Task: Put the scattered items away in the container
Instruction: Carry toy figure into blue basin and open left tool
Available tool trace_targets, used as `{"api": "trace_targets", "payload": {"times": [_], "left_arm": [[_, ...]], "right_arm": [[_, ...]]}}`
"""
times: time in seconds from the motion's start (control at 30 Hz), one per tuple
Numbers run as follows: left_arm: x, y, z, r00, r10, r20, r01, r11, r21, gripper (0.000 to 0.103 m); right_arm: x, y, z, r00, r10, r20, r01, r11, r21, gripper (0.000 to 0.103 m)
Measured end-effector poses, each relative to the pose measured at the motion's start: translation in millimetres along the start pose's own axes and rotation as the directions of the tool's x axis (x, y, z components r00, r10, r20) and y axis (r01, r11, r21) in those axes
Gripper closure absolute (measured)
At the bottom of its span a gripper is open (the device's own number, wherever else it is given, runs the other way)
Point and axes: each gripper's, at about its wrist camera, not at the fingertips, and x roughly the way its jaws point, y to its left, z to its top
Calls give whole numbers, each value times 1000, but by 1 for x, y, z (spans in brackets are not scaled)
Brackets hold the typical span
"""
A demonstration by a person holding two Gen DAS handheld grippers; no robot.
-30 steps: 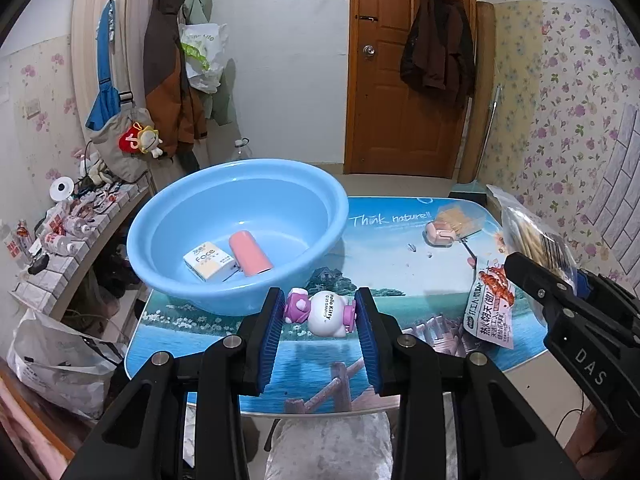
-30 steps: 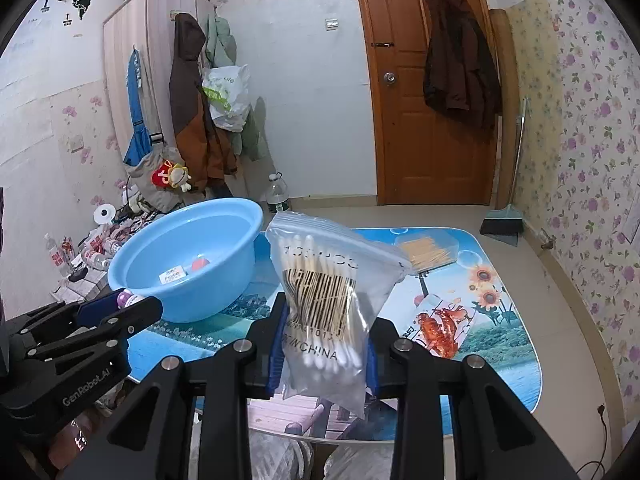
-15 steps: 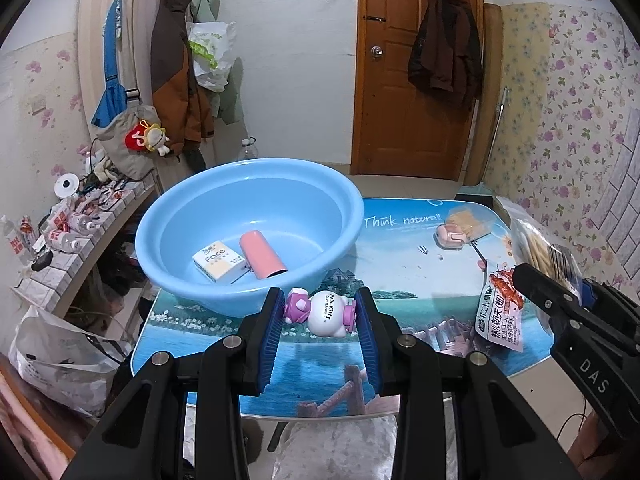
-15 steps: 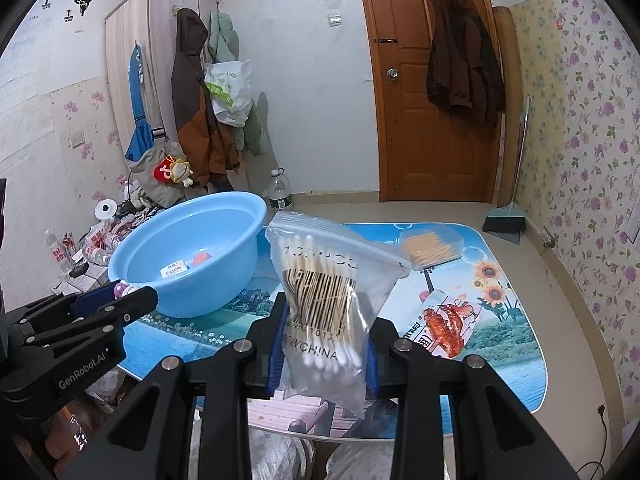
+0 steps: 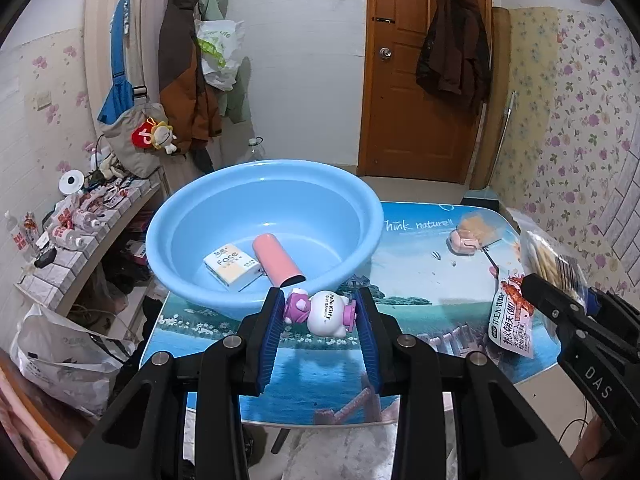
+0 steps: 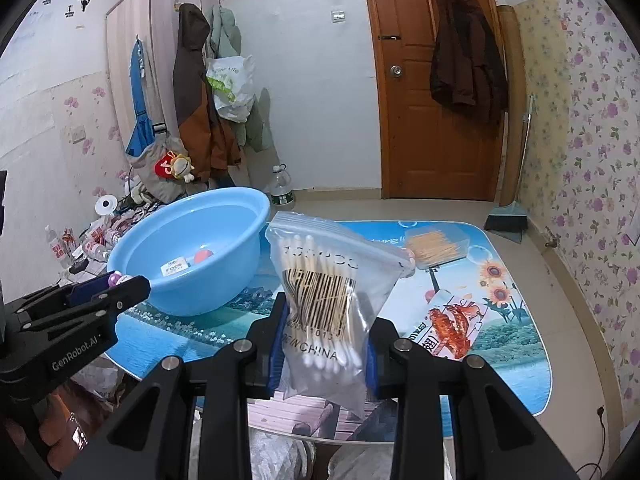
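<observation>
The blue basin (image 5: 264,236) had drawn a little closer and more central in the left wrist view than a second before, so both loads were edging toward it. The left gripper (image 5: 320,316) was clamped on the Hello Kitty figure (image 5: 320,314), held just short of the basin's near rim. The right gripper (image 6: 324,340) pinched the bag of cotton swabs (image 6: 324,300) above the table (image 6: 500,344). A tissue pack (image 5: 231,266) and pink tube (image 5: 278,258) already lay inside; the crayfish snack packet (image 6: 450,328) remained out
</observation>
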Motion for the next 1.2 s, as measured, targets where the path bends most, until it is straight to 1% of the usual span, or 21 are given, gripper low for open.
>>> {"api": "trace_targets", "payload": {"times": [0.4, 0.6, 1.2], "left_arm": [[11, 19, 7, 1000, 15, -5, -16, 1000, -25, 69], [18, 33, 14, 999, 33, -4, -33, 999, -43, 69], [44, 70, 34, 997, 73, 10, -72, 992, -99, 69]], "right_arm": [[14, 6, 3, 1000, 11, -17, -11, 1000, -20, 70], [20, 13, 17, 1000, 15, 1, -15, 999, -49, 70], [58, 66, 60, 997, 79, 8, -77, 986, -148, 70]]}}
